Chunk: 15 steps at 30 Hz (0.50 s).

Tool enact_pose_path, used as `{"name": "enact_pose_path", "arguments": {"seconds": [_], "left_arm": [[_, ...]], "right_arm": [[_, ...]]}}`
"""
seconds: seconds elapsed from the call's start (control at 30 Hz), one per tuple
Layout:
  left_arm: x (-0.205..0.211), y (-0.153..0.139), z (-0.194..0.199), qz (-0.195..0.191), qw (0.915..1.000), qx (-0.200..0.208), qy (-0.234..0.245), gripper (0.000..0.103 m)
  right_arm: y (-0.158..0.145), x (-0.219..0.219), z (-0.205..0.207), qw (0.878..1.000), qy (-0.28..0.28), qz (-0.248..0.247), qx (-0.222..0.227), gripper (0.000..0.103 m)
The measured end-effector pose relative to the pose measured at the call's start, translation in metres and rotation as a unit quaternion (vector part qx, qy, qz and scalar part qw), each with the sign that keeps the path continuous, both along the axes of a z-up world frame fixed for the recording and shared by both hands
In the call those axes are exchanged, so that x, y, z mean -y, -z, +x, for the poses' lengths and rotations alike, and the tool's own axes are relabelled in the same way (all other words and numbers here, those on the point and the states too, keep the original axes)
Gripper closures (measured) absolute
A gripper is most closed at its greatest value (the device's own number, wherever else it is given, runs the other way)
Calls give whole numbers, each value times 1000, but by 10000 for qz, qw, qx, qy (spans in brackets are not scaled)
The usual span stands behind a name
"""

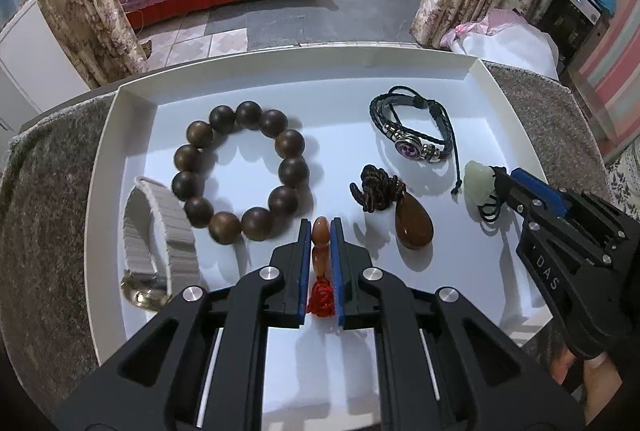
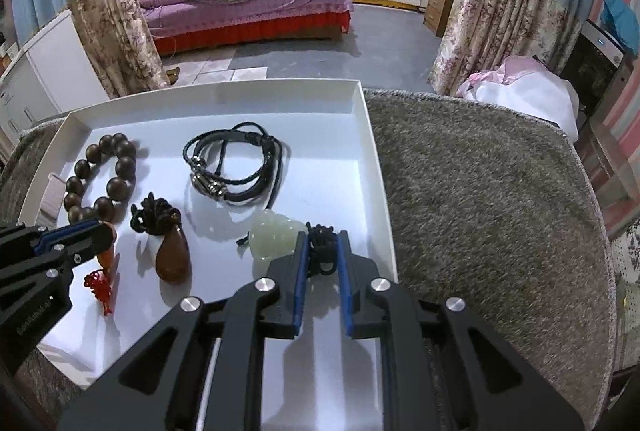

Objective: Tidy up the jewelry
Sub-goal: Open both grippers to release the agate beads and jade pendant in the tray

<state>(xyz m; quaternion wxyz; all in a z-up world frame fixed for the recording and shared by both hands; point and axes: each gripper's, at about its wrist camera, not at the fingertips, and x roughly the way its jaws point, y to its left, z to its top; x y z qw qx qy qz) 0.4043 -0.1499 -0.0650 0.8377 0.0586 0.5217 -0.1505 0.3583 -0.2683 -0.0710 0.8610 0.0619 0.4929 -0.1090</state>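
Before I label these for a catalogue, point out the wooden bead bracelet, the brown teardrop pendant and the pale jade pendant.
wooden bead bracelet (image 1: 288, 143): left wrist view, a bead.
brown teardrop pendant (image 1: 414, 227): left wrist view, stone's middle.
pale jade pendant (image 2: 274, 233): right wrist view, carved body.

The only lettering that can be read is "DAS", in pale capitals on the black side of the right gripper (image 1: 498, 177), at the right of the left wrist view. Faint lettering runs along the left gripper (image 2: 110, 231) body, too blurred to read.
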Motion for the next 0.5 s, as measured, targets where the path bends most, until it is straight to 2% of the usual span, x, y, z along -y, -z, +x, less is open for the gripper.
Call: {"name": "enact_pose_path", "arguments": {"seconds": [0.1,0.17,0.23,0.3,0.37,0.4,0.43,0.47,0.5], "left_arm": [[-4,-14,-6,-91,9999,108,-25,95],[-7,-25,-9,-160,9997,153,-38,92],[-12,-39,-15,-246,9994,224,-51,80],[-20,-56,-23,-302,9988,369,-90,73],[-32,-72,-33,-393,9980,476,-113,64],[-40,-81,-40,-429,9974,562,-125,56],[-48,-91,-48,-439,9966,679,-132,45],[-55,-97,-53,-439,9959,774,-141,41],[-65,-106,-62,-453,9945,924,-178,32]], "right_arm": [[-14,-1,-7,9999,-54,37,159,77],[-27,-2,-12,9996,-71,20,276,64],[-43,-3,-21,9991,-89,31,422,61],[-62,-2,-33,9981,-66,60,611,61],[-84,-2,-51,9965,-56,72,826,51],[-94,-2,-60,9958,-46,16,913,47],[-101,-3,-66,9952,-44,-27,979,40],[-112,-5,-80,9938,-60,-91,1106,35],[-118,-3,-88,9931,-65,-126,1164,33]]}}
